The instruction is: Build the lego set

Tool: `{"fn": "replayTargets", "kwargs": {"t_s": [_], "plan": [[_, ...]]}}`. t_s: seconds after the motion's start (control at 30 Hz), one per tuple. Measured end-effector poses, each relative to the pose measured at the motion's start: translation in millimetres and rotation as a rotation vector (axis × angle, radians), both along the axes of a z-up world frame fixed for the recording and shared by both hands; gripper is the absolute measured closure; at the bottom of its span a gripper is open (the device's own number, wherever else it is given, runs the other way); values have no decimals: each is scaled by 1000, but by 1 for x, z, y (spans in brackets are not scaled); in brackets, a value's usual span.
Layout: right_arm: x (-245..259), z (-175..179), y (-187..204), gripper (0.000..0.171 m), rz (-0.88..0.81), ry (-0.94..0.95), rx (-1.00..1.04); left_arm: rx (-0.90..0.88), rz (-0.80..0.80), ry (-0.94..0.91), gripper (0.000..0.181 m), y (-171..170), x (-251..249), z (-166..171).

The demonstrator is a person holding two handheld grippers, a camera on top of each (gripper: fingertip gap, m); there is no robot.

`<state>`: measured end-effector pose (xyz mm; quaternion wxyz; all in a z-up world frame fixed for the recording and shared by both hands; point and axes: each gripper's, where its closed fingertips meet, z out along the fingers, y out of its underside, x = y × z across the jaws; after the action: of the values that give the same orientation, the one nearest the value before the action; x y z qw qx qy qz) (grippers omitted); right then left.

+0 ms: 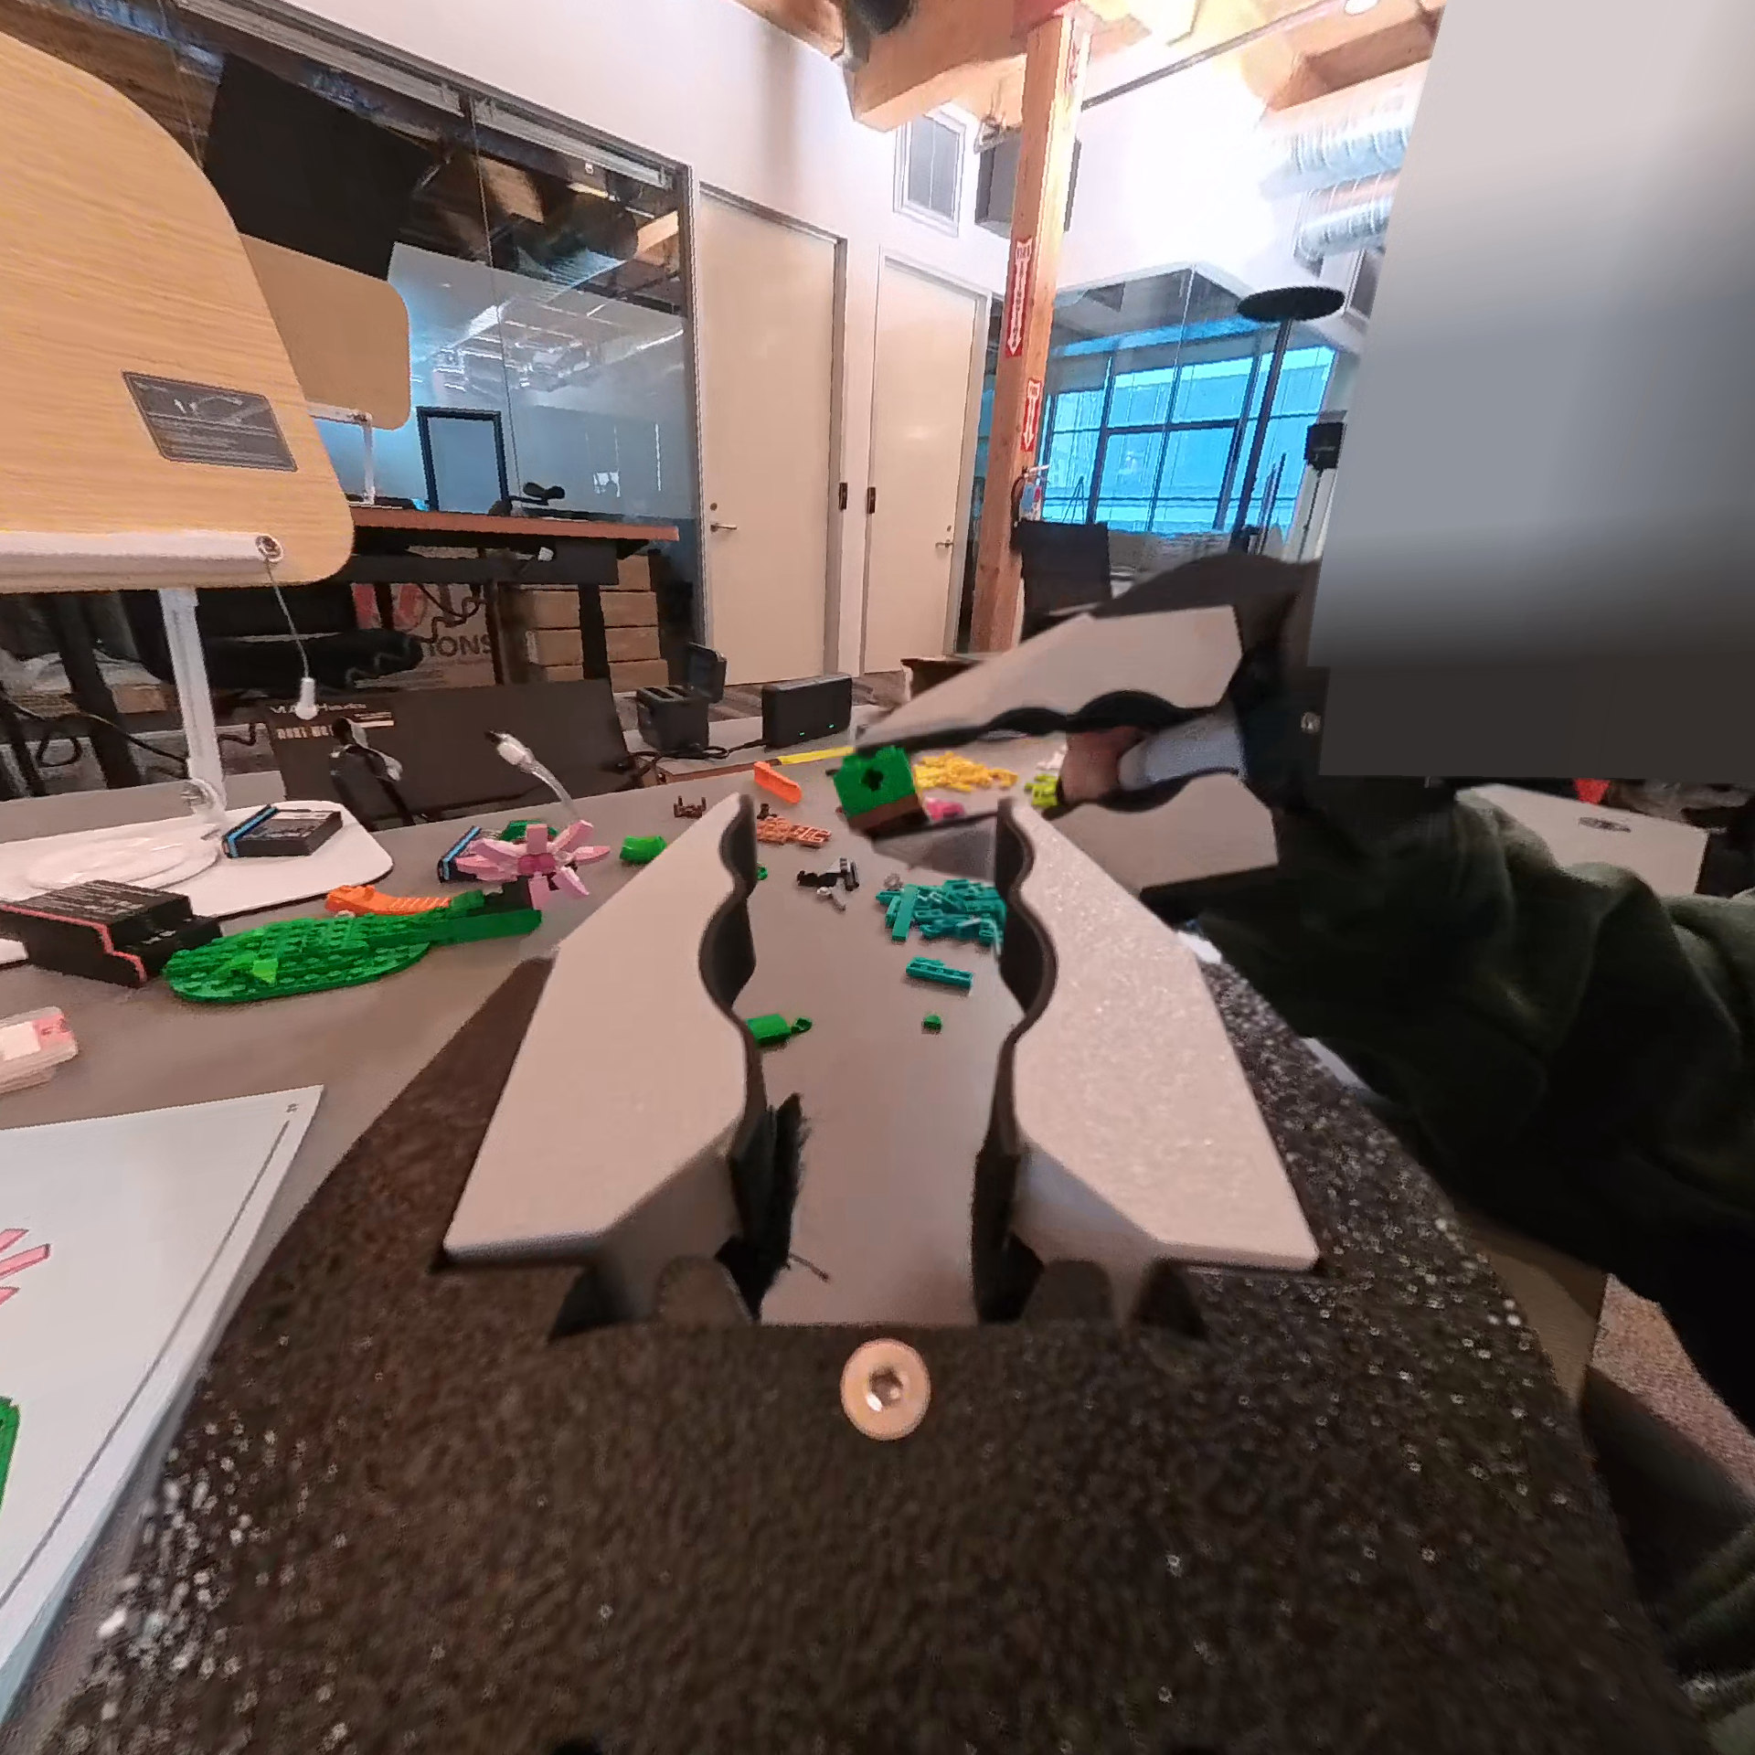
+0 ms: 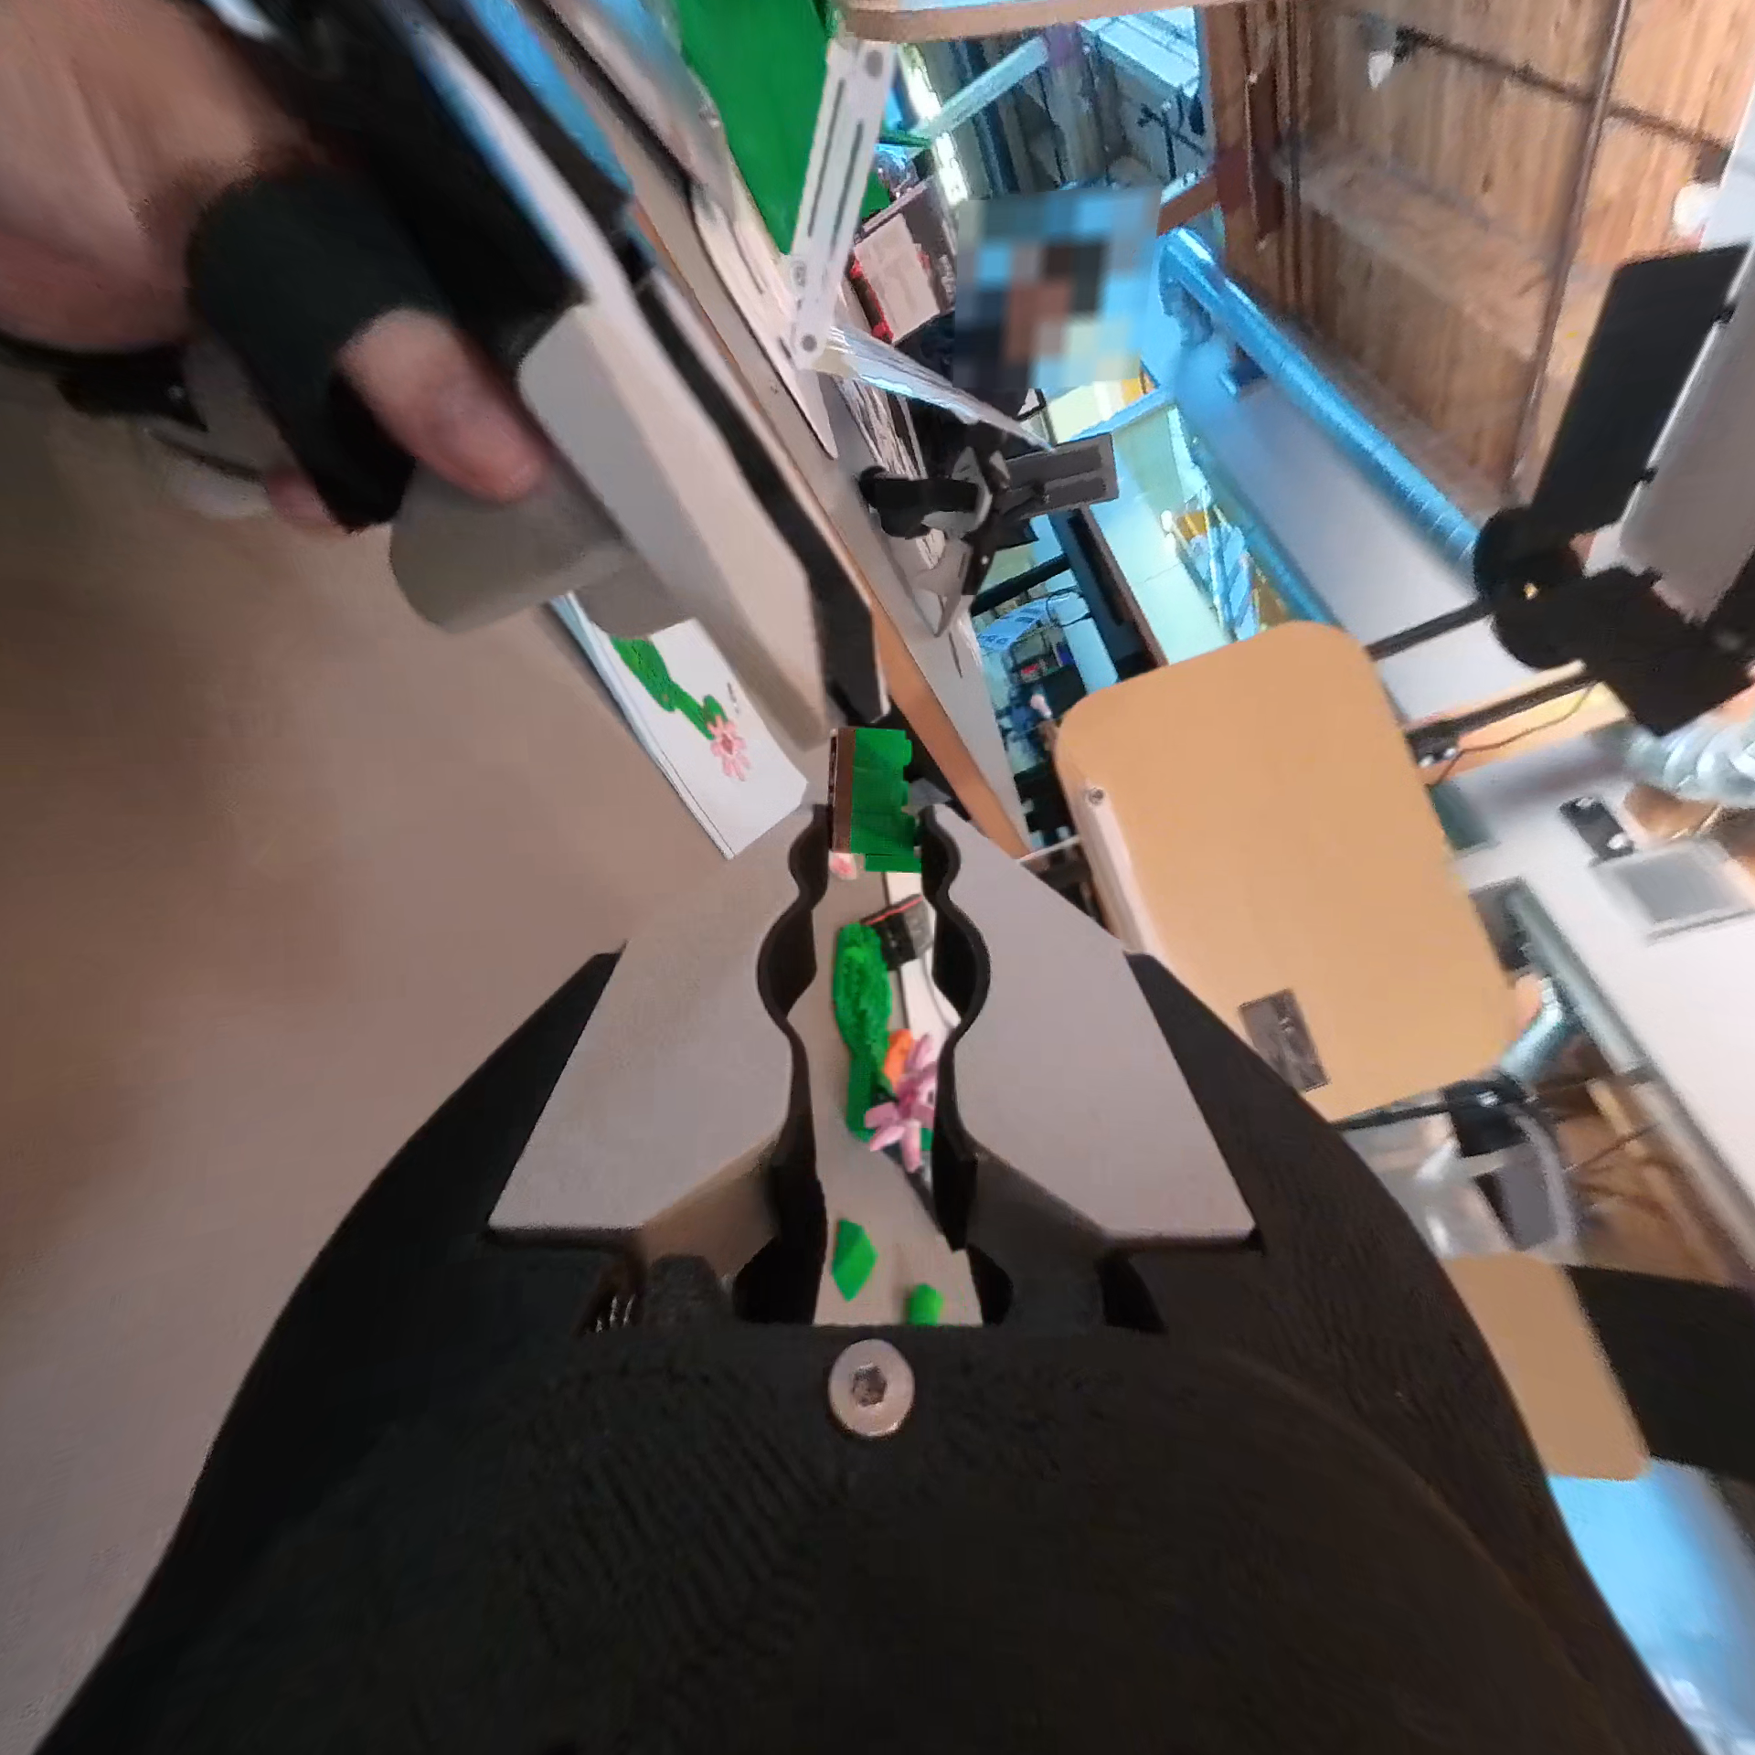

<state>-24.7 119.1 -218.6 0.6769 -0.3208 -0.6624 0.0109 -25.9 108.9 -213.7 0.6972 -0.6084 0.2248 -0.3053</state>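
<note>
My right gripper [image 2: 876,834] is shut on a small green-and-brown brick stack [image 2: 872,802] and holds it in the air. In the left wrist view this stack [image 1: 876,781] sits in the right gripper [image 1: 869,788], just beyond my left fingertips. My left gripper [image 1: 878,817] is open and empty, jaws wide apart, above the grey table [image 1: 855,1140]. One of its fingers [image 2: 684,551] reaches close to the stack in the right wrist view. A green lily-pad build [image 1: 313,950] with a pink flower [image 1: 541,855] lies at the left, and also shows in the right wrist view [image 2: 859,1007].
Loose pieces lie on the table: a teal pile [image 1: 945,912], yellow ones [image 1: 959,771], an orange piece [image 1: 380,897], small green ones [image 1: 777,1028]. An instruction sheet [image 1: 123,1282] lies near left. Black boxes [image 1: 95,926] and a wooden lamp board [image 1: 123,332] stand at the left.
</note>
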Motion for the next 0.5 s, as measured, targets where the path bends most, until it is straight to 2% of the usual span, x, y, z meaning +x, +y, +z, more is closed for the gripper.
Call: {"fn": "replayTargets", "kwargs": {"t_s": [0.13, 0.27, 0.5], "plan": [[-3, -5, -8, 154, 27, -46, 108, -15, -11, -20, 134, -1, 0, 3], [-3, -3, -8, 155, 23, -51, 163, -85, -9, 13, 138, 4, 2, -9], [-3, -7, -6, 154, 8, -79, 200, -106, -49, 24, 165, 1, 7, -11]]}}
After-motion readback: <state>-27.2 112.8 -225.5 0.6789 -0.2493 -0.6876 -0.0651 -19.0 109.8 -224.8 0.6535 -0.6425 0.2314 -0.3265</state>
